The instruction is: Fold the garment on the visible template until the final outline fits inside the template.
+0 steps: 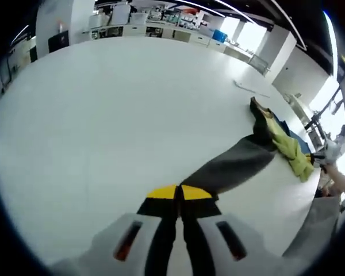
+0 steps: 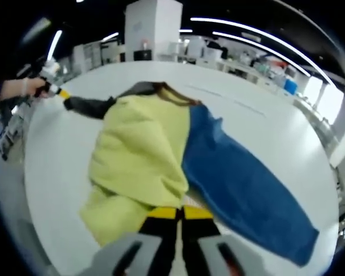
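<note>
Both claws pinch the garment [image 2: 144, 155]: left claw [image 1: 179, 195] its grey sleeve [image 1: 230, 167], right claw [image 2: 179, 214] its yellow hem.

Open-plan lab: white worktable [image 1: 103, 103], equipment-laden benches [image 1: 155, 23], strip lights [image 2: 259, 40].

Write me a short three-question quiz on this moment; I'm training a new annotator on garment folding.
1. True or false: the garment lies flat and fully folded on the table.
2. Which part does the left hand-held gripper hold? A) grey sleeve B) blue panel C) collar
3. Fill in: the right hand-held gripper is shut on the ___ part of the garment.

Key
1. False: it is bunched, with the sleeve pulled out sideways.
2. A
3. Yellow: its jaws are closed on the yellow hem near the blue panel.
</note>
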`<control>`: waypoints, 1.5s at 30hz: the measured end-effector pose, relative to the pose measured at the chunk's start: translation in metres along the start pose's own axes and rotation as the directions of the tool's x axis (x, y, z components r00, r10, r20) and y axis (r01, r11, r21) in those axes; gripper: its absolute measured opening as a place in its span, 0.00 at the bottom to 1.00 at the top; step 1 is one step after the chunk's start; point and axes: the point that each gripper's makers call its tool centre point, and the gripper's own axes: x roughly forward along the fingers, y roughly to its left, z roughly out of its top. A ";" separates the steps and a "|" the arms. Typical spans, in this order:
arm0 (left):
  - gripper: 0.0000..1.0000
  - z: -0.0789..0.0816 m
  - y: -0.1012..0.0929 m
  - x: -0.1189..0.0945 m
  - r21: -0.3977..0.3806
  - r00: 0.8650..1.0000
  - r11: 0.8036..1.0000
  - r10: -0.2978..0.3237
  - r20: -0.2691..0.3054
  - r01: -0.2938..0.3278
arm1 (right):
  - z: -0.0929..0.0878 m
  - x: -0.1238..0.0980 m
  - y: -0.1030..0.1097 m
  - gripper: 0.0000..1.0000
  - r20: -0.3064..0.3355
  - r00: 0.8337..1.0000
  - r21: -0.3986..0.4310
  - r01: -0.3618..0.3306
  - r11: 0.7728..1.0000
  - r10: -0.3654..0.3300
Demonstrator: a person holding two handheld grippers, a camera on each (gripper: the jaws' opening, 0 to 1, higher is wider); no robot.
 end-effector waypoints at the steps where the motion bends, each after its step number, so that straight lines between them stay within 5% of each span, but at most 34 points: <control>1: 0.00 0.001 0.003 0.002 0.000 1.000 1.000 0.006 -0.004 -0.006 | 0.000 0.000 0.000 0.00 -0.001 1.000 0.001 0.000 1.000 0.000; 11: 0.00 0.013 0.032 0.003 -0.003 0.998 0.998 0.061 -0.021 -0.061 | -0.002 0.001 -0.006 0.00 -0.005 1.000 0.002 0.008 1.000 -0.008; 23: 0.00 0.008 0.055 0.011 -0.017 0.992 0.994 0.111 -0.063 -0.112 | -0.003 0.002 -0.010 0.00 -0.014 1.000 -0.006 0.020 1.000 -0.020; 30: 0.00 0.008 0.079 0.013 -0.008 0.976 0.980 0.197 -0.097 -0.199 | -0.003 0.004 -0.014 0.00 -0.020 1.000 -0.009 0.023 1.000 -0.023; 45: 0.00 0.009 0.087 0.018 0.002 0.966 0.972 0.234 -0.108 -0.235 | -0.003 0.004 -0.016 0.00 -0.026 0.999 -0.011 0.024 1.000 -0.024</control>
